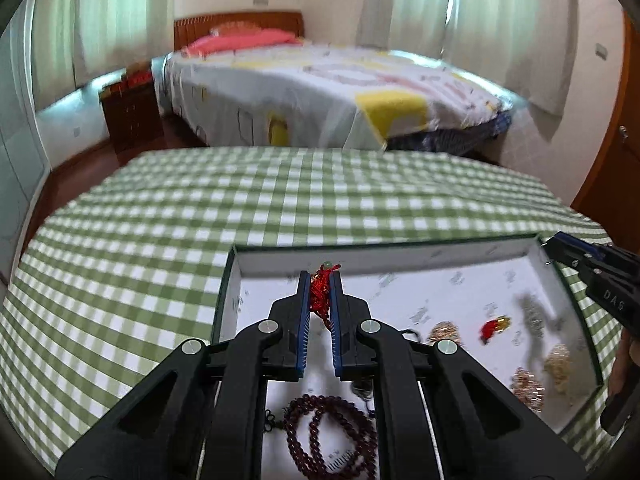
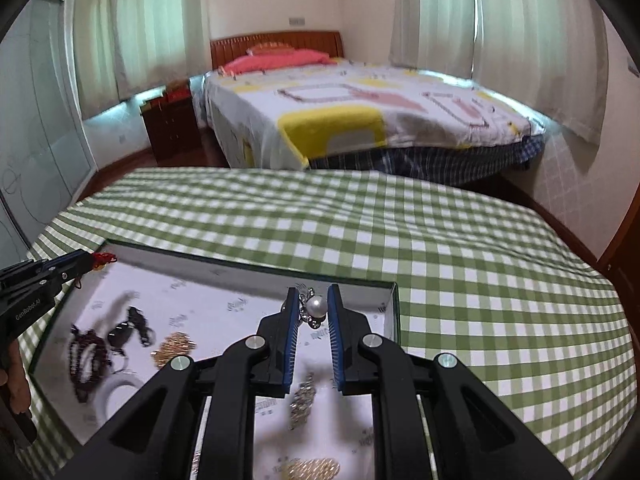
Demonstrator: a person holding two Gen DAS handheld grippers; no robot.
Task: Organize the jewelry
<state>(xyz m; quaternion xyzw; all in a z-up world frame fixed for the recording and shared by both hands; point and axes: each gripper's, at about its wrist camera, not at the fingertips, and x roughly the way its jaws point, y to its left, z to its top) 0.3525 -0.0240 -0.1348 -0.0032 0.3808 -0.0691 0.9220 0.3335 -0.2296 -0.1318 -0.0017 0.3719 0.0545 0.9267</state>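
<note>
Both grippers hang over the same shallow white box (image 1: pixel 532 246), which sits on a table with a green checked cloth (image 1: pixel 160 240), and each one carries a piece of jewelry.

The left gripper (image 1: pixel 320 292) is clamped on a red cord ornament (image 1: pixel 320 294). The ornament stands between the blue pads with its long axis along the fingers, a small pale bead at the top and the cord hanging down under the tips. This gripper is over the left end of the box, near the far wall. Under it, closer to the person, a dark red bead necklace (image 1: pixel 332 432) lies coiled on the box floor.

The right gripper (image 2: pixel 314 308) is closed on a pearl brooch (image 2: pixel 318 306) (the pearl itself shows between the pads, with small sparkling parts around it). It is over the right end of the box, close to the far right corner.

So each held piece is already above the box floor, and the free floor lies straight below and a little in front of each gripper. In my judgement, the next move is only downward for both. The gold heaps (image 1: pixel 442 332) and a small red piece (image 1: pixel 494 328) lie in the middle, between the two grippers, so they are not in the way.
</note>
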